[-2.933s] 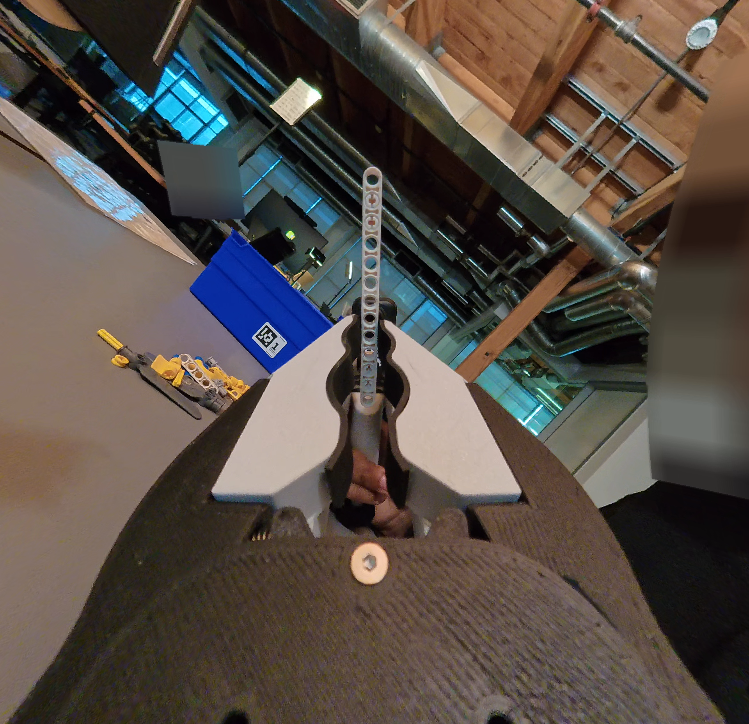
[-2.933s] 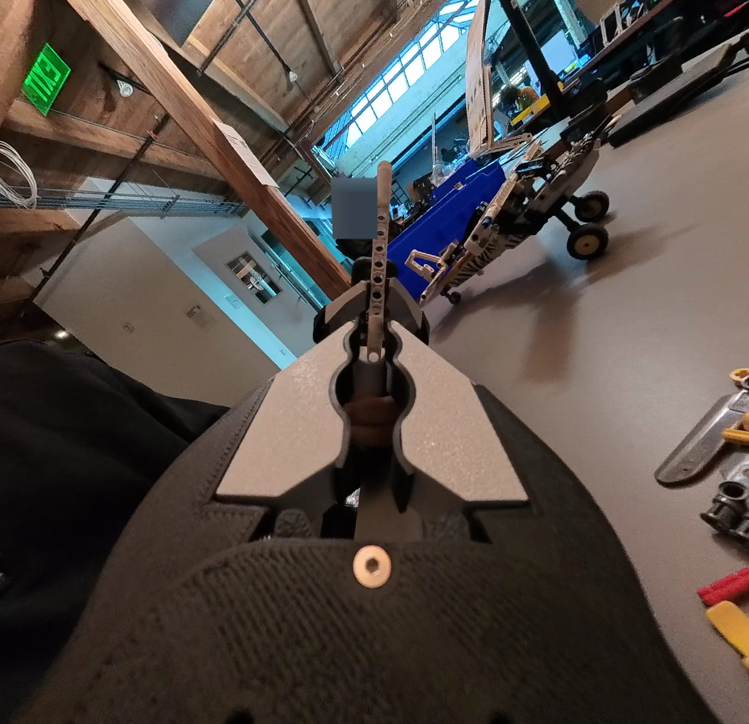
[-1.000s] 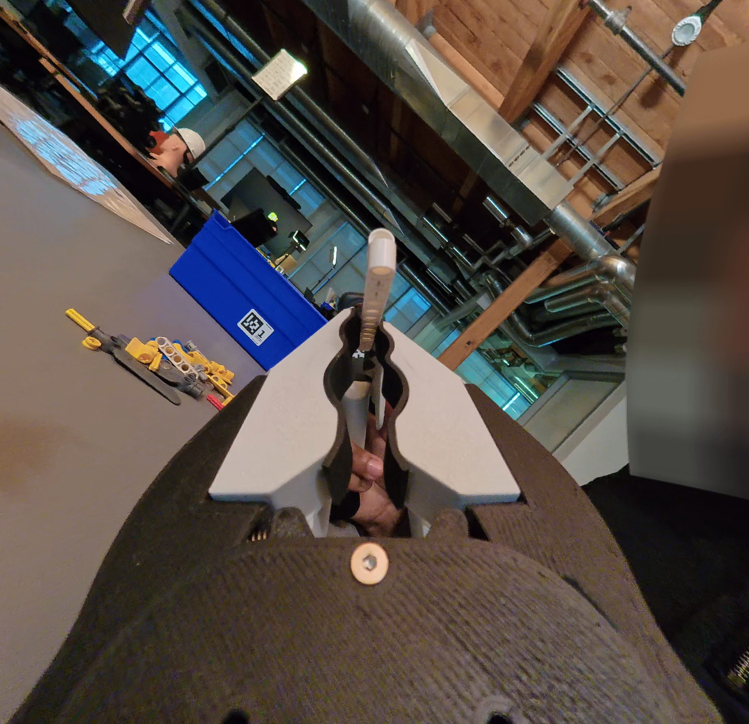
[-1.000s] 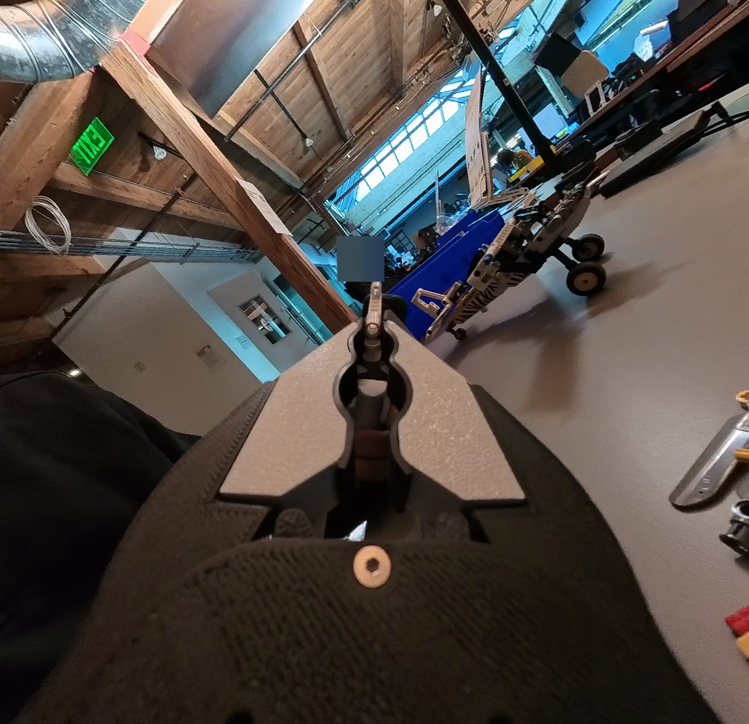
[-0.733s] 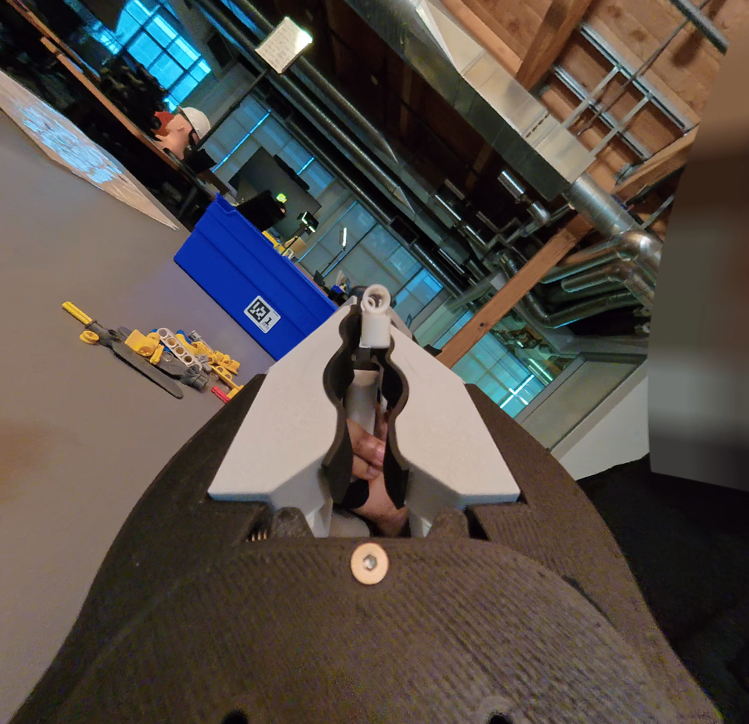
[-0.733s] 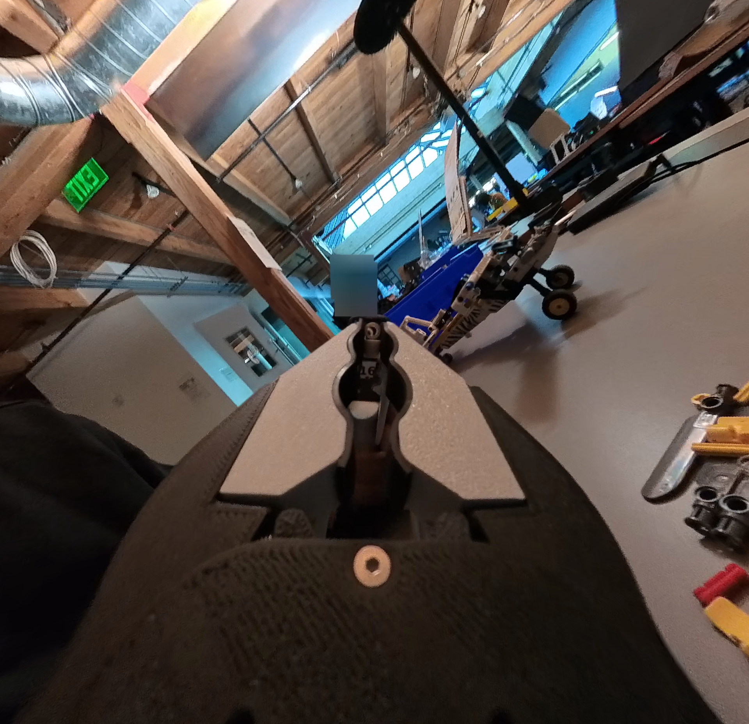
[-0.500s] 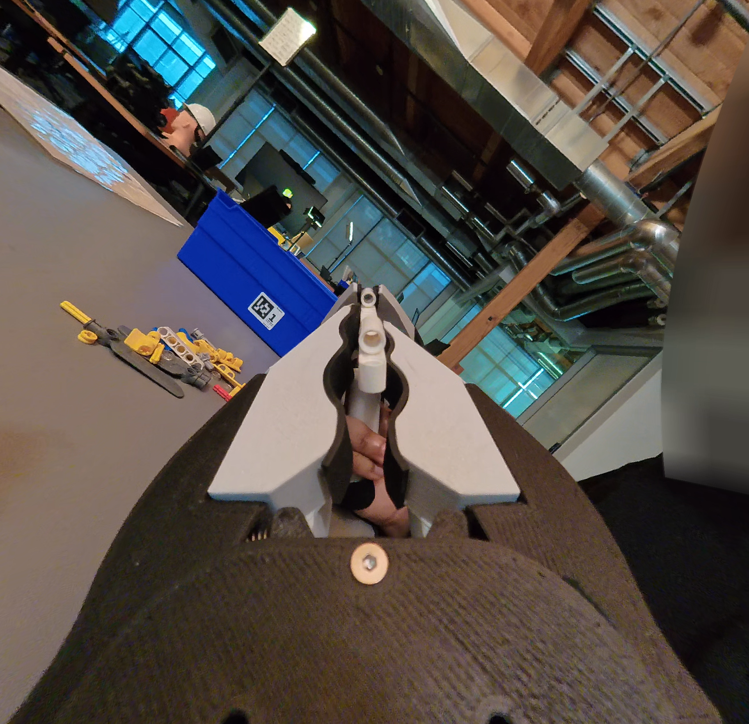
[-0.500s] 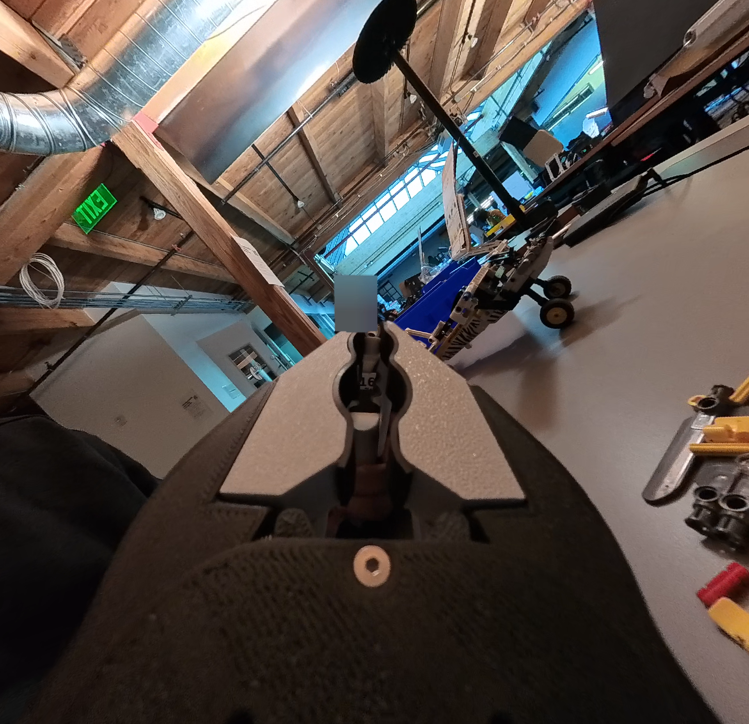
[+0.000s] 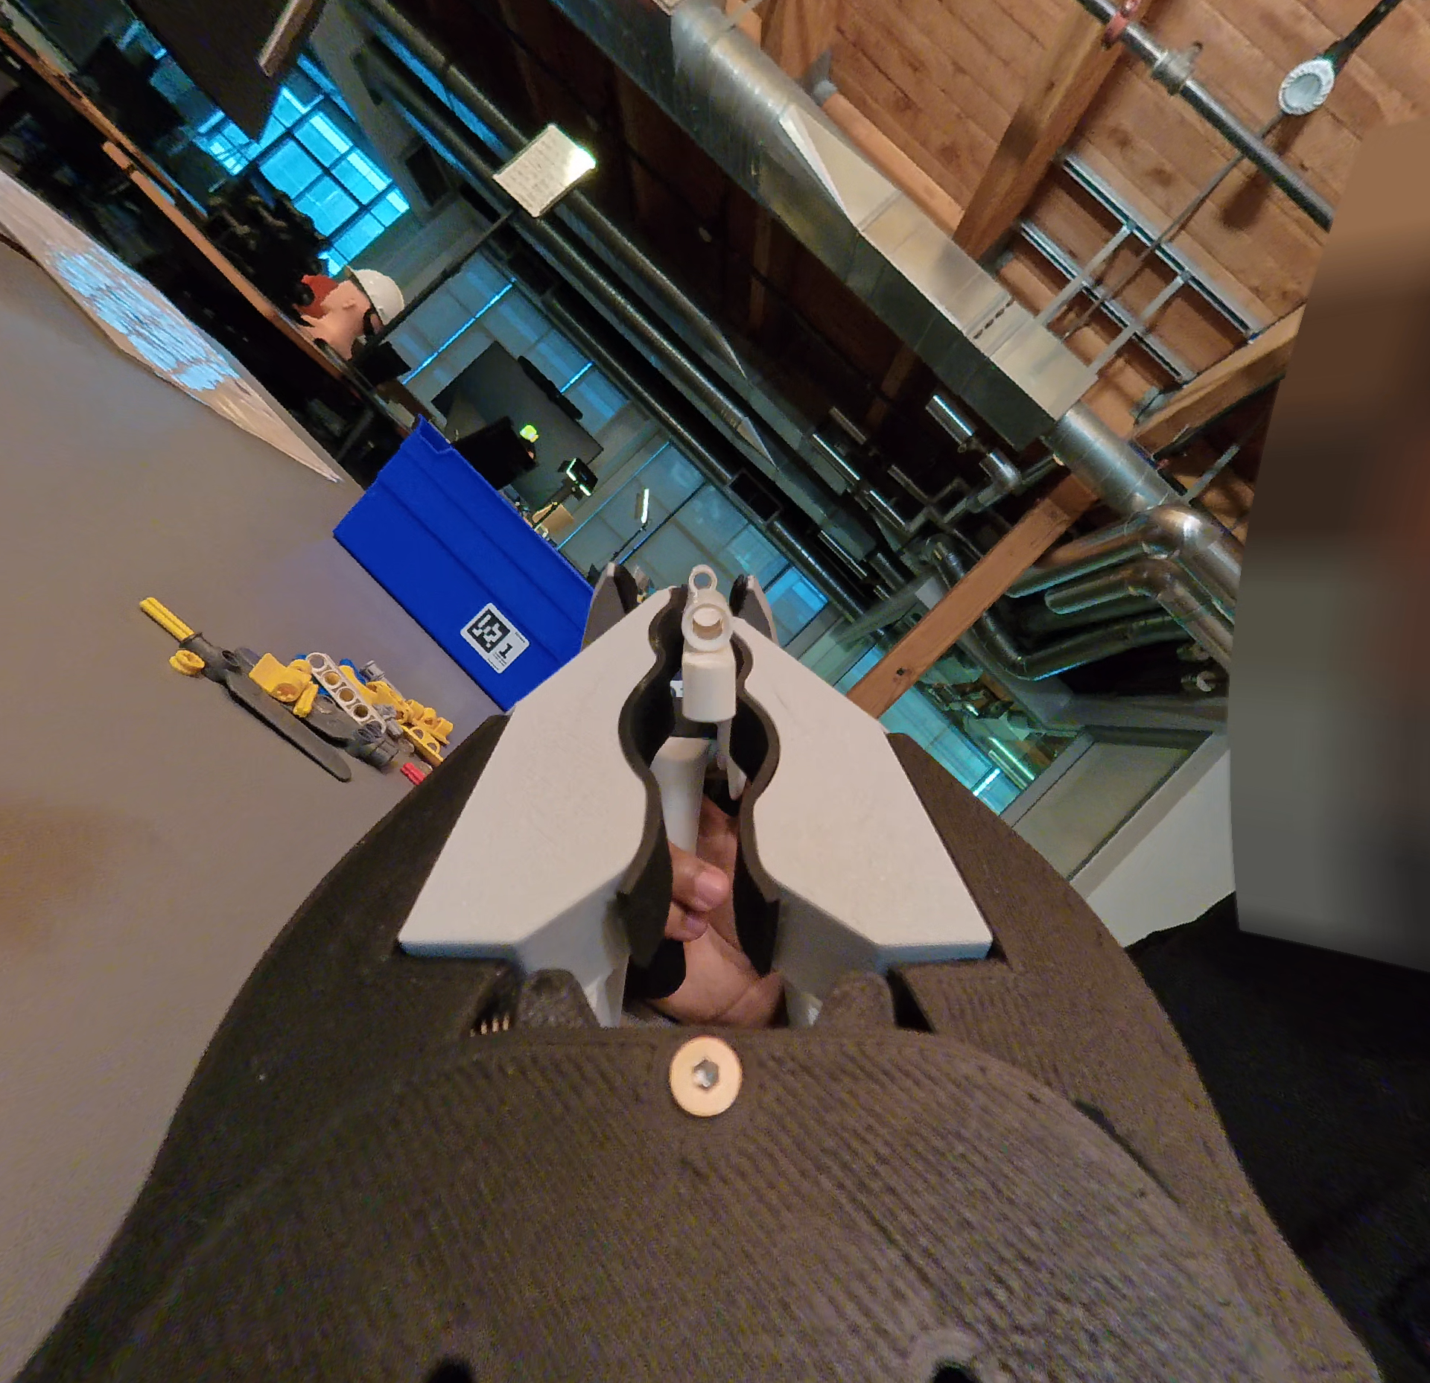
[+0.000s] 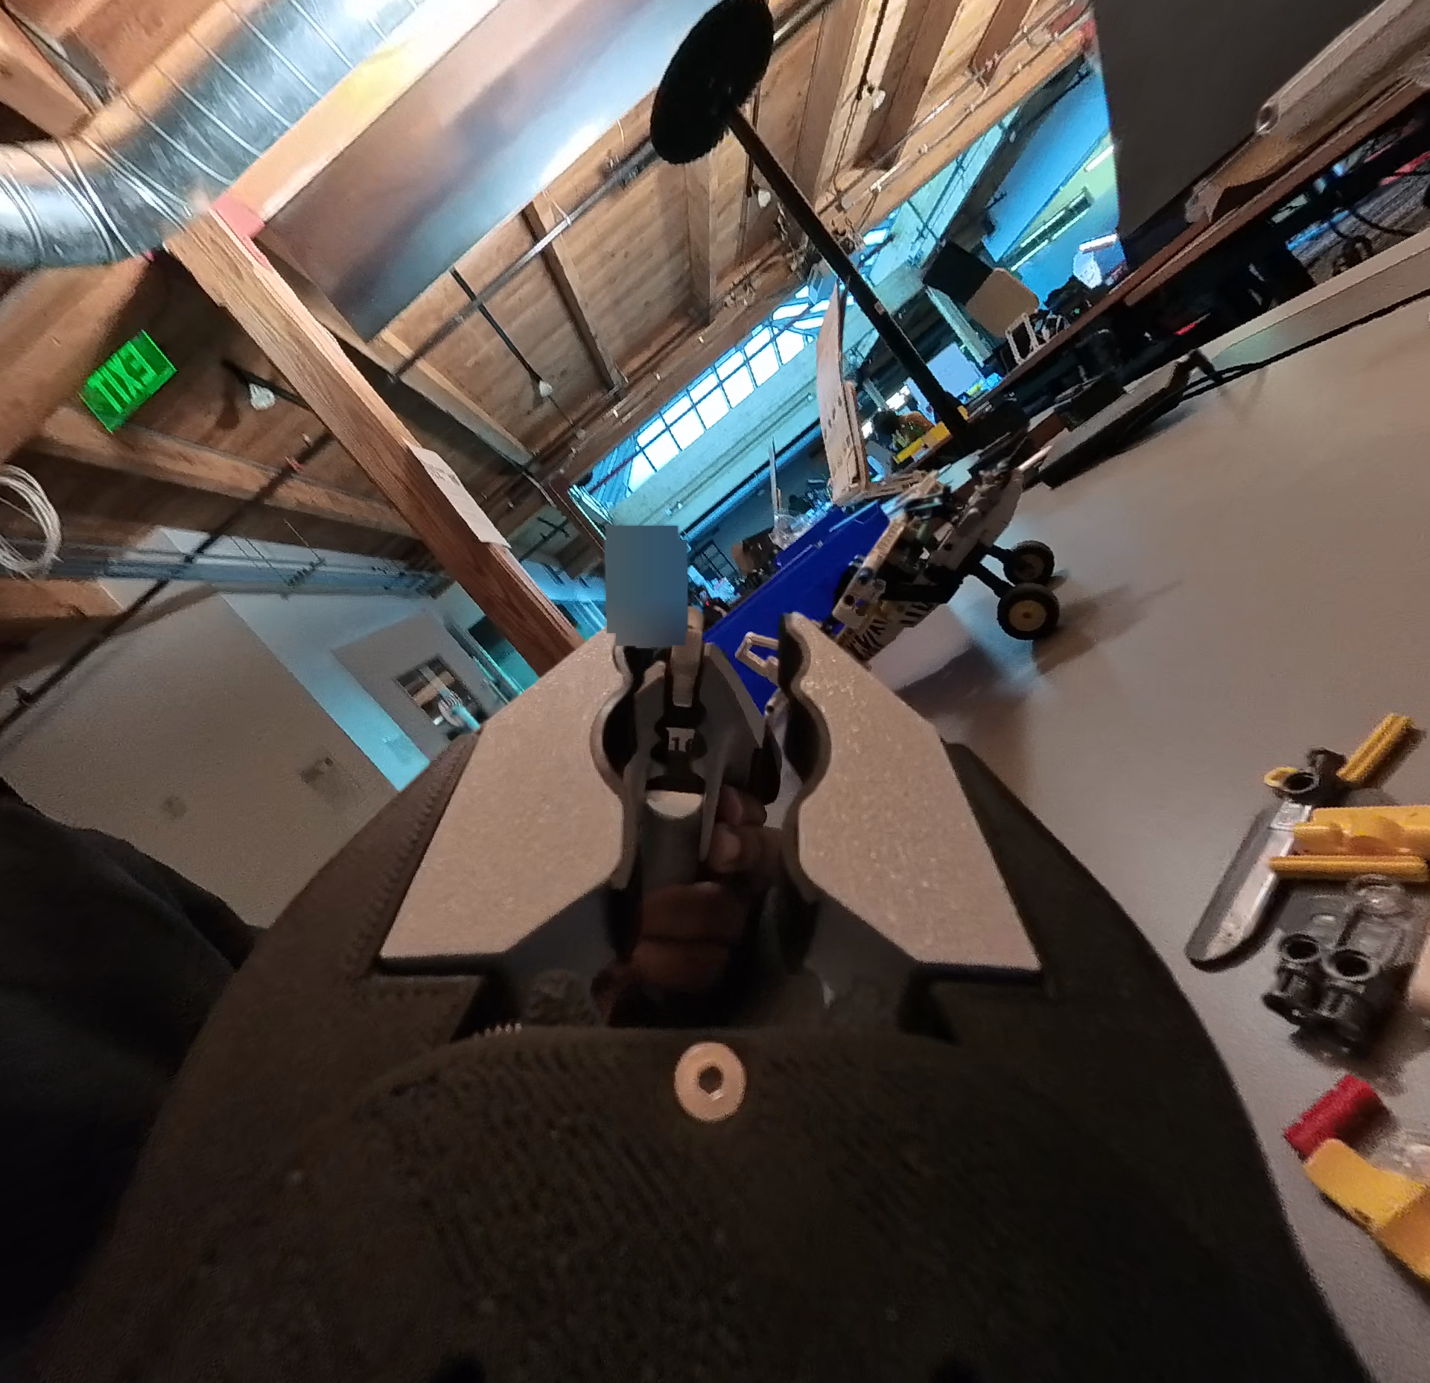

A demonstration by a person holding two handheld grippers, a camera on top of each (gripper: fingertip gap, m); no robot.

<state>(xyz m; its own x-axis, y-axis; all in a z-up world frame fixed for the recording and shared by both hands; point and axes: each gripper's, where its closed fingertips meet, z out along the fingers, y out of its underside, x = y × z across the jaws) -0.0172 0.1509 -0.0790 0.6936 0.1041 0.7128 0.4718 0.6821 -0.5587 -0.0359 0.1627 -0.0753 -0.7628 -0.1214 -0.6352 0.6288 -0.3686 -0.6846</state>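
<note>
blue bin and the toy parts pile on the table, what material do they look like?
Blue bin: looks like moulded plastic, smooth with a soft sheen and stepped ribs. Parts pile: probably hard plastic too; glossy yellow and grey pieces, one with a row of round holes.

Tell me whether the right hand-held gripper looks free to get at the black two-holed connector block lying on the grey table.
Probably yes. The right hand-held gripper has its jaws apart, and the black two-holed connector block lies uncovered on the grey table to its right, nothing between them. A light grey beam does stand between its fingers.
</note>
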